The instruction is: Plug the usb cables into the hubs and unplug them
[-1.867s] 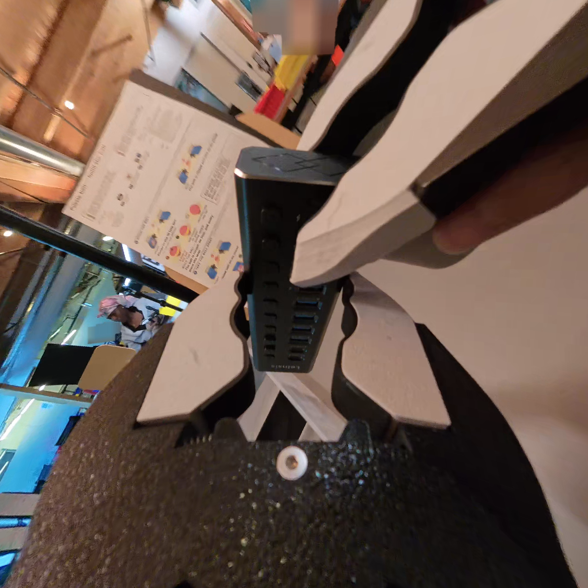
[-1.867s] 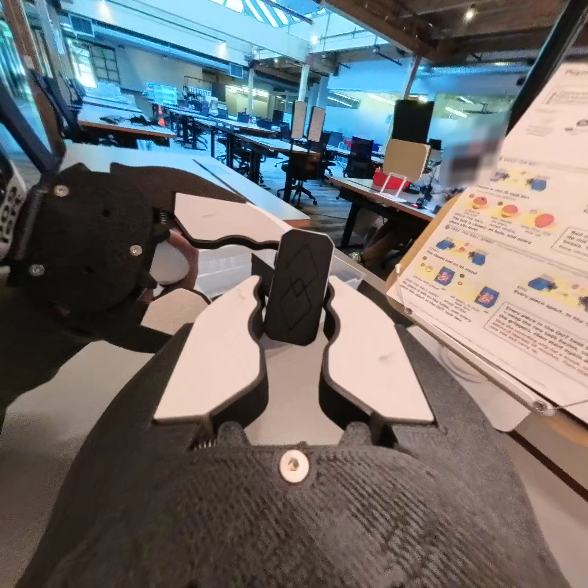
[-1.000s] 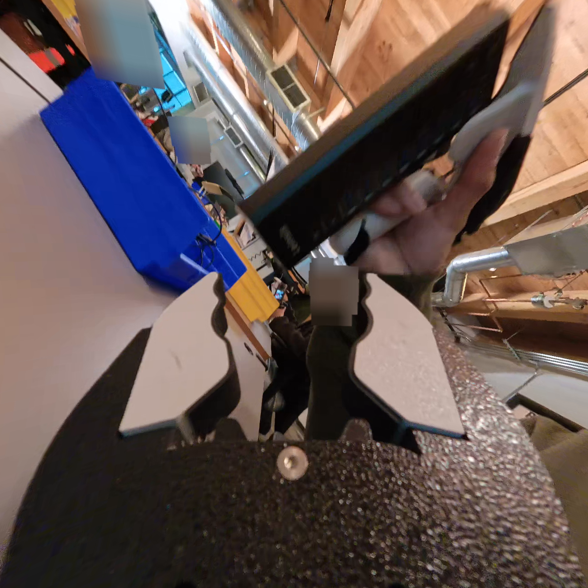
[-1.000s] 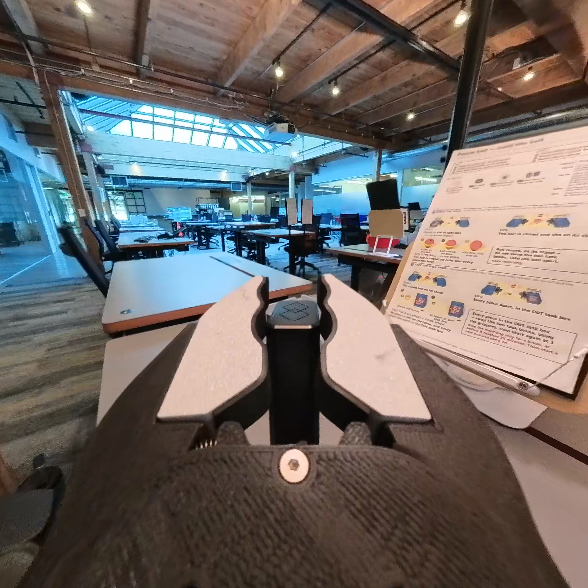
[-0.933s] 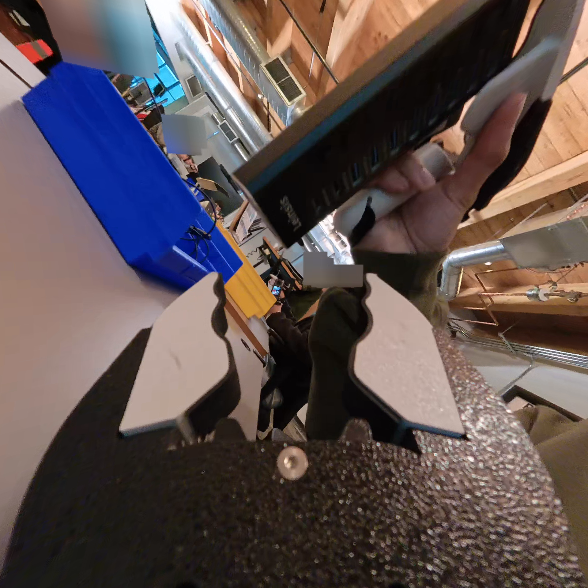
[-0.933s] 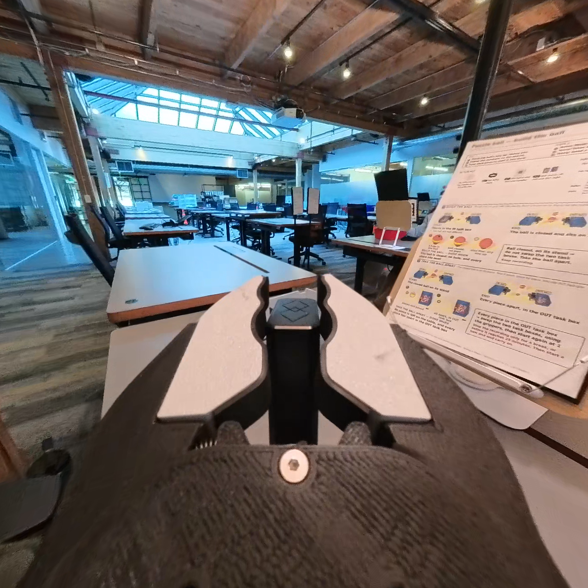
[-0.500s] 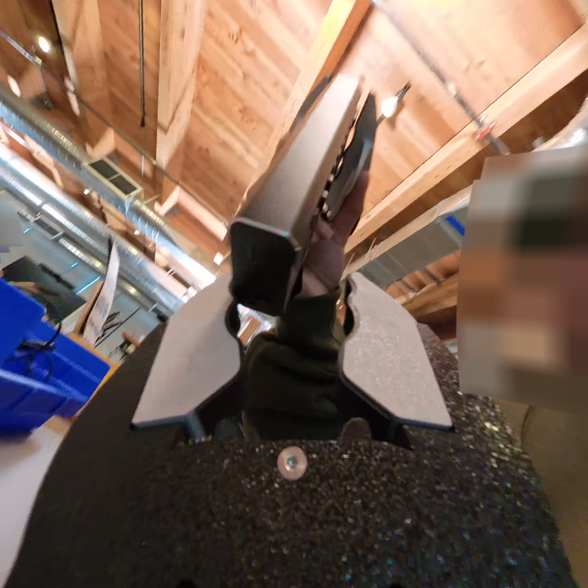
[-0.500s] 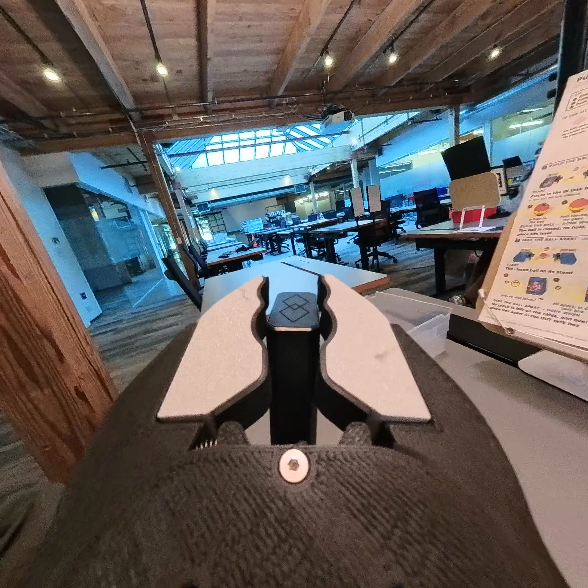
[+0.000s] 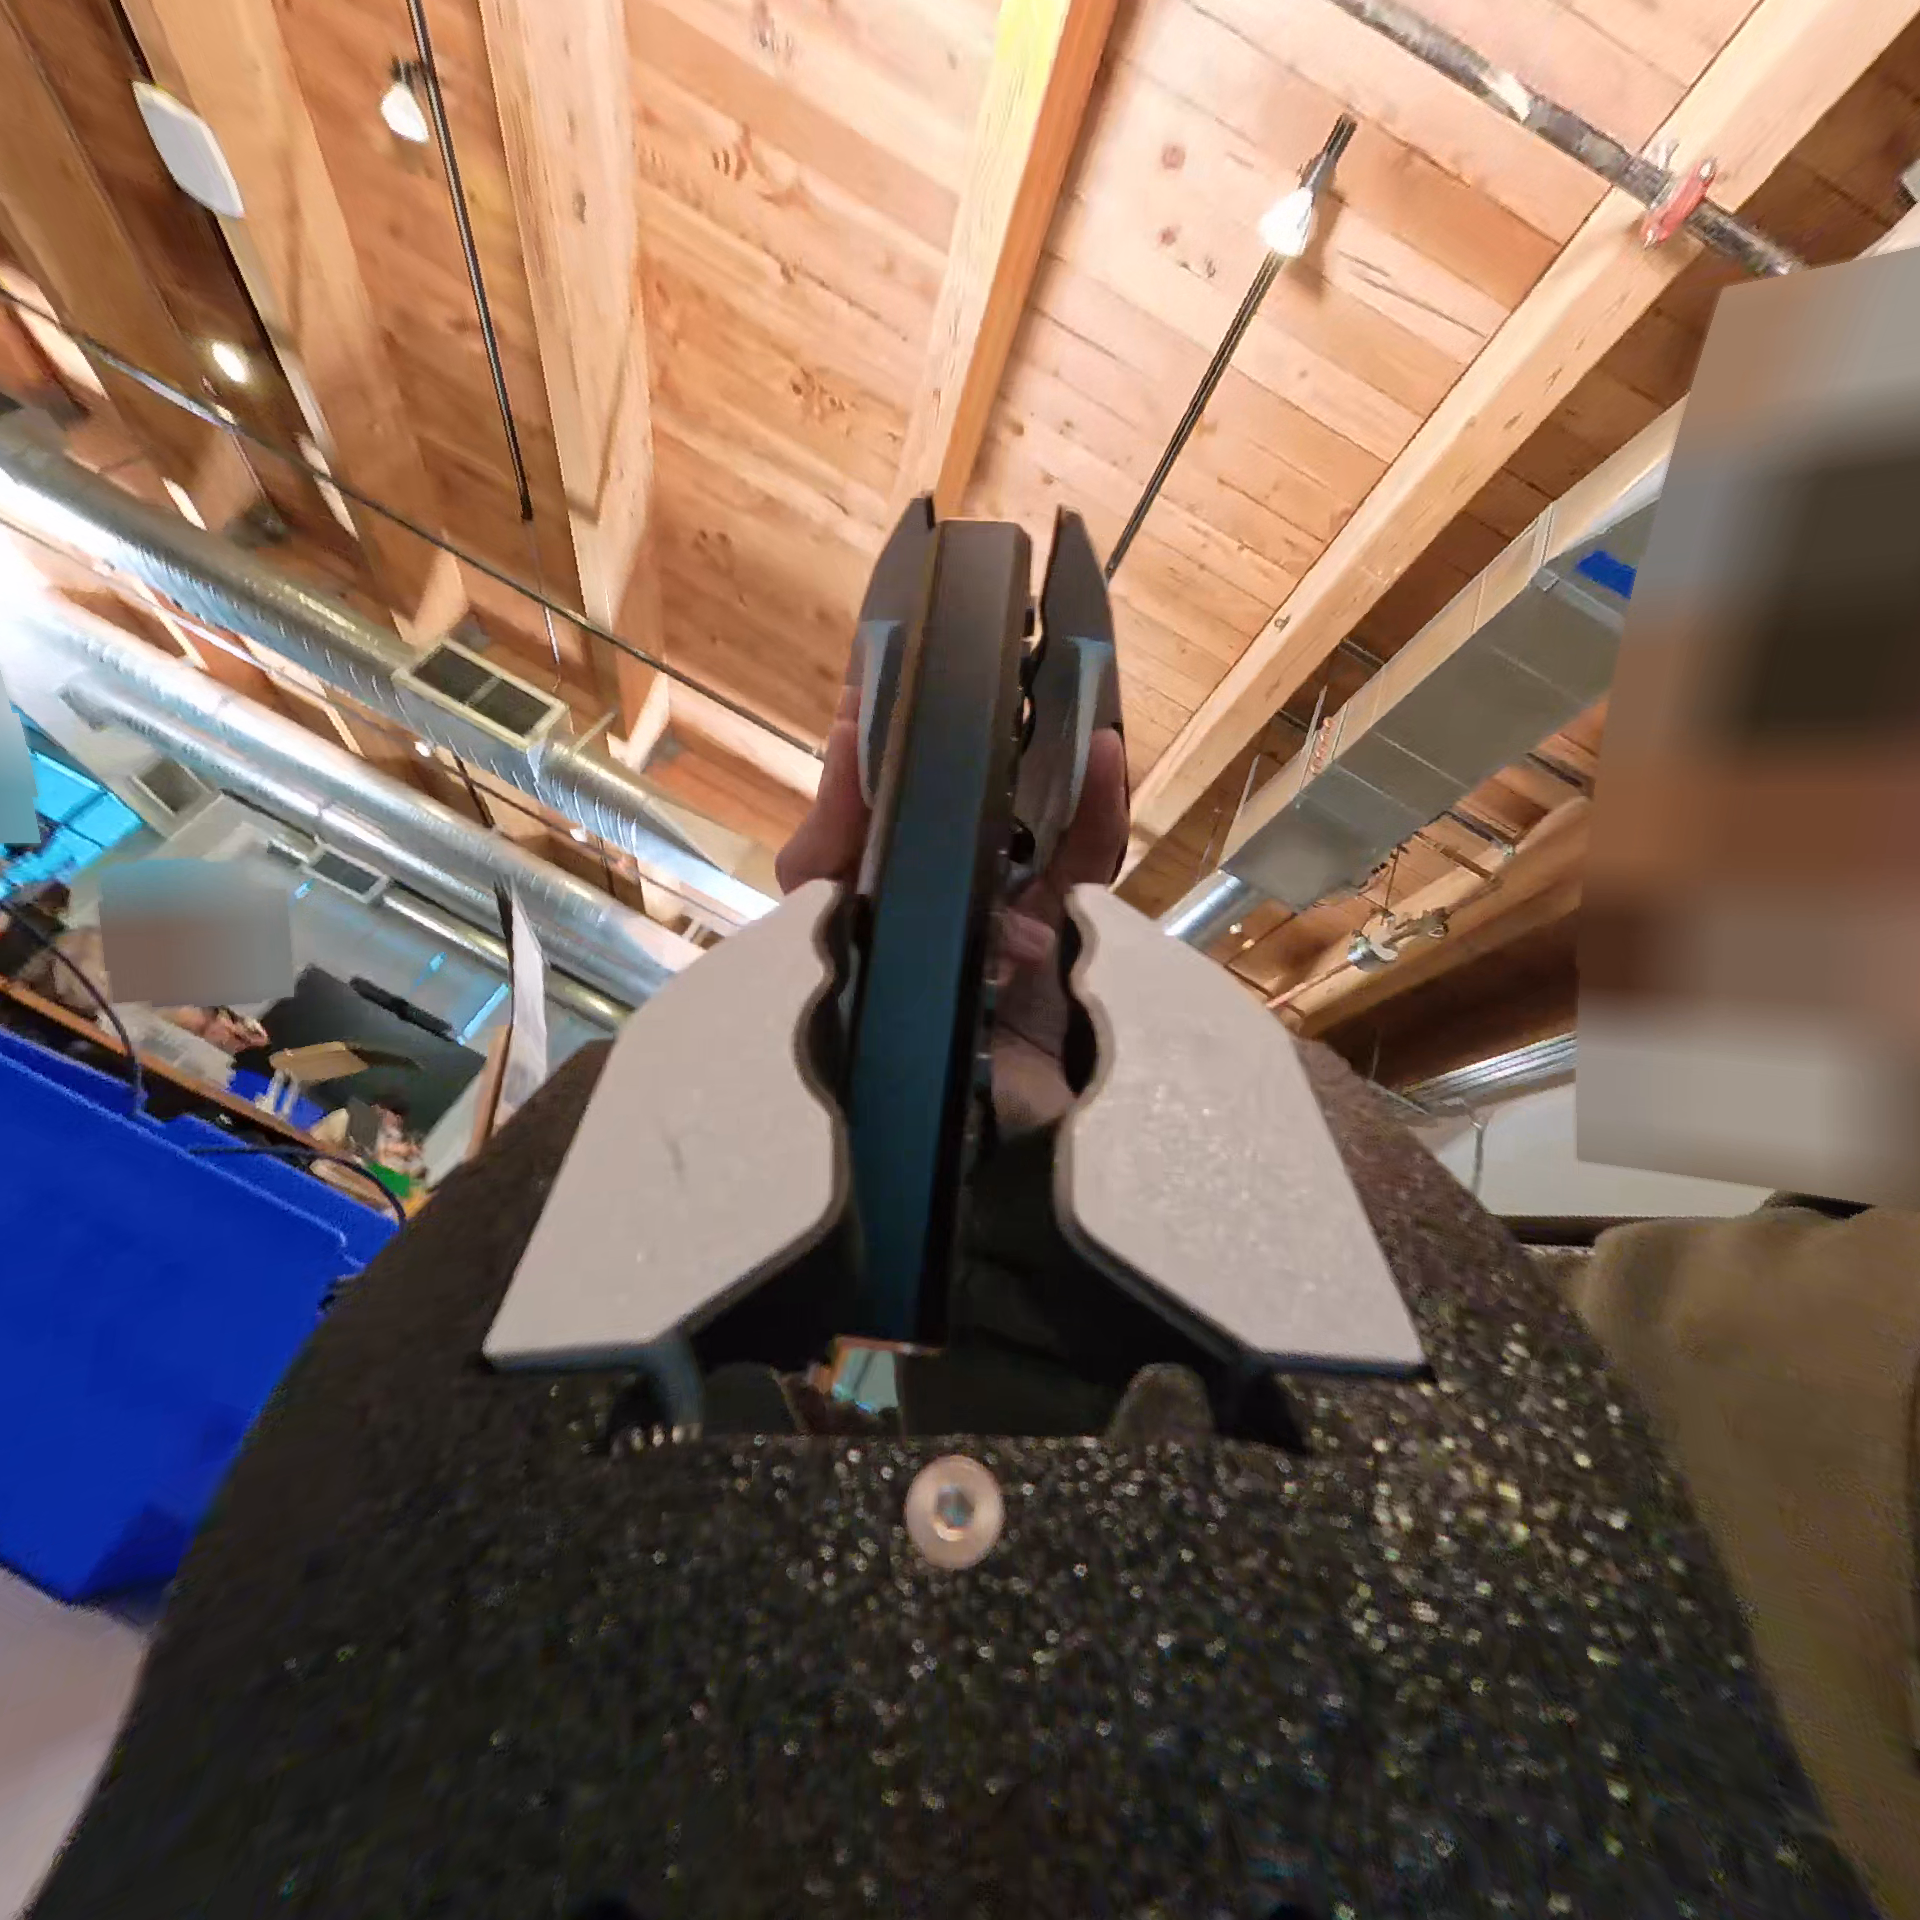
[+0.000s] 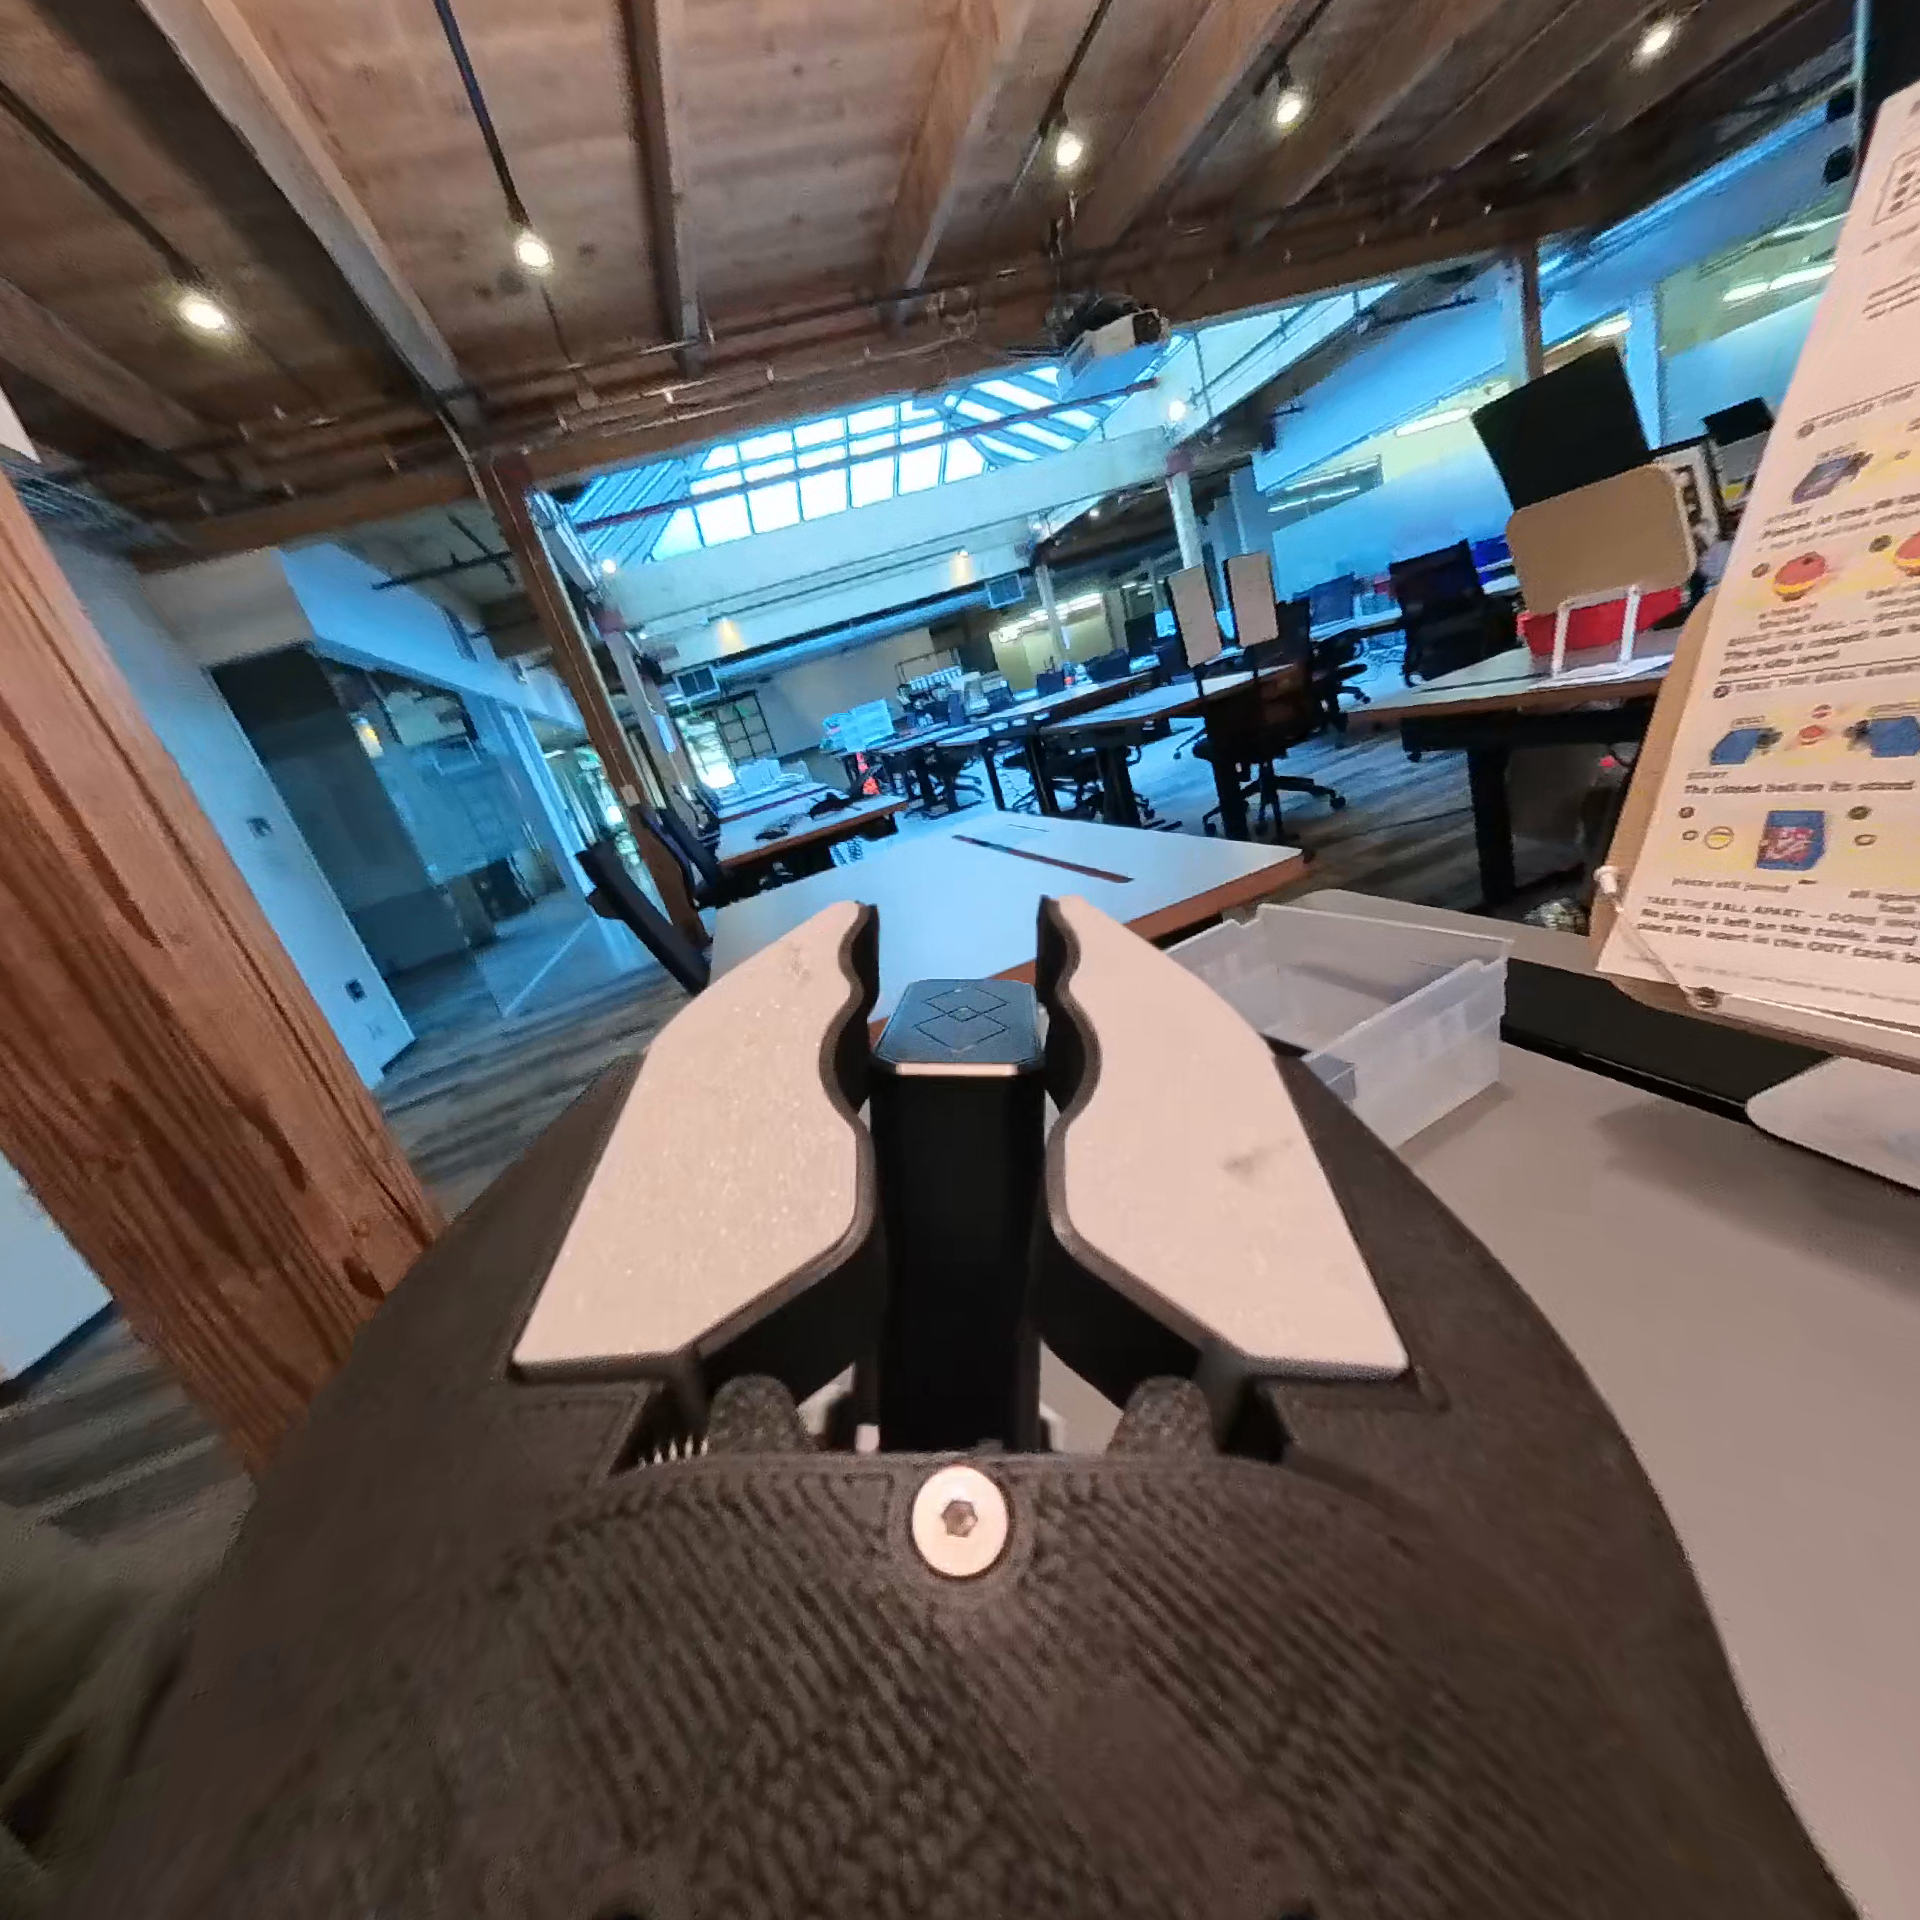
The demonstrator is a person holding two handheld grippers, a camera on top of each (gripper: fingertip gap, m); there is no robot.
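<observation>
A black USB hub (image 9: 914,1039) runs edge-on up the middle of the left wrist view, against the wooden ceiling. My left gripper (image 9: 956,904) is open around its near part: the left finger lies against it, the right finger stands off with a gap. My right gripper (image 9: 977,623) is shut on the hub's far part, with a hand behind it. In the right wrist view my right gripper (image 10: 954,914) clamps the hub (image 10: 956,1195) upright, its end cap facing away. No USB cable is in view.
A blue bin (image 9: 156,1299) sits low at the left. A clear plastic tray (image 10: 1382,997) and an instruction sheet on a stand (image 10: 1787,727) are on the grey table (image 10: 1610,1351). A wooden post (image 10: 156,987) is at the left. A sleeve (image 9: 1766,1455) is at the right. Some 11 centimeters of space lies between my two pairs of fingers.
My left gripper let go of the hub, swung away, then tilted up toward the ceiling and came back so the hub lies edge-on between its open fingers. My right gripper kept hold and turned left.
</observation>
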